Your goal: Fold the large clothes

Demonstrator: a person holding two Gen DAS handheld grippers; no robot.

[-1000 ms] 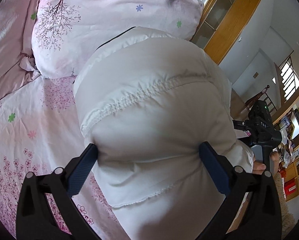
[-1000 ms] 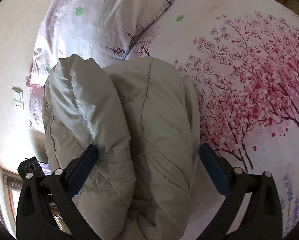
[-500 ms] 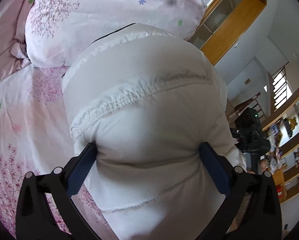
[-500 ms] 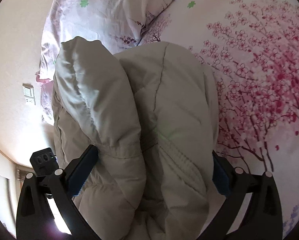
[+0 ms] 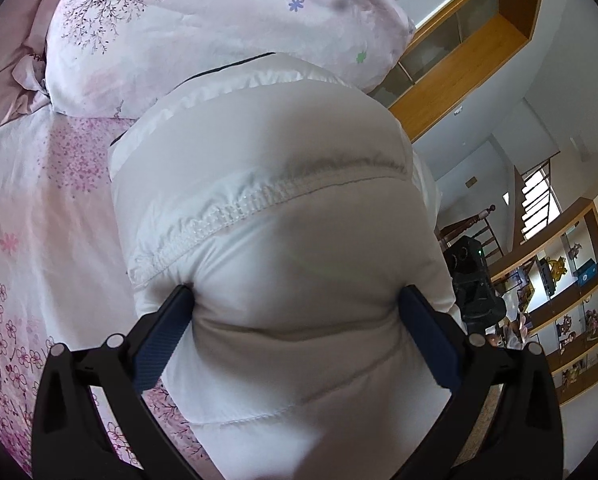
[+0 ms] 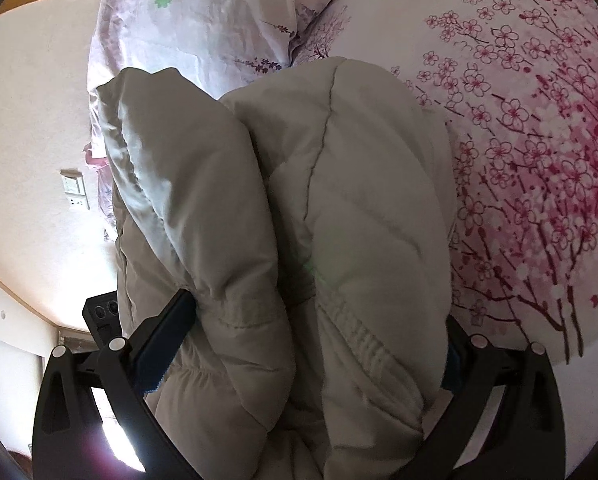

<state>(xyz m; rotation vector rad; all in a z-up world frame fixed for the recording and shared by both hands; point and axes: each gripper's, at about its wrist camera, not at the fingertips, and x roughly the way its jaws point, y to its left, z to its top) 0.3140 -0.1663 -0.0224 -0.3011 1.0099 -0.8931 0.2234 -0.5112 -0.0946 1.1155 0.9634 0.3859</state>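
Note:
A white puffy down jacket (image 5: pixel 283 208) is folded into a thick bundle on the bed. My left gripper (image 5: pixel 295 304) has its jaws wide apart with the bundle pressed between the blue pads (image 5: pixel 163 336). In the right wrist view the same jacket (image 6: pixel 299 208) looks grey-beige, with two padded folds side by side. My right gripper (image 6: pixel 315 320) also holds the bundle between its wide-set pads (image 6: pixel 167 340). The other gripper's black body shows beyond the jacket in each view (image 5: pixel 475 280) (image 6: pixel 103 316).
A floral pink pillow (image 5: pixel 227 20) lies just behind the jacket, also in the right wrist view (image 6: pixel 203 20). The bedsheet (image 6: pixel 539 120) has a pink cherry-blossom print. Wooden shelves (image 5: pixel 571 304) and a cabinet (image 5: pixel 467 40) stand beyond the bed edge. A wall (image 6: pixel 27 140) with sockets is nearby.
Both grippers have pushed the jacket bundle toward the pillow; the jacket fills more of each view. Grips are unchanged.

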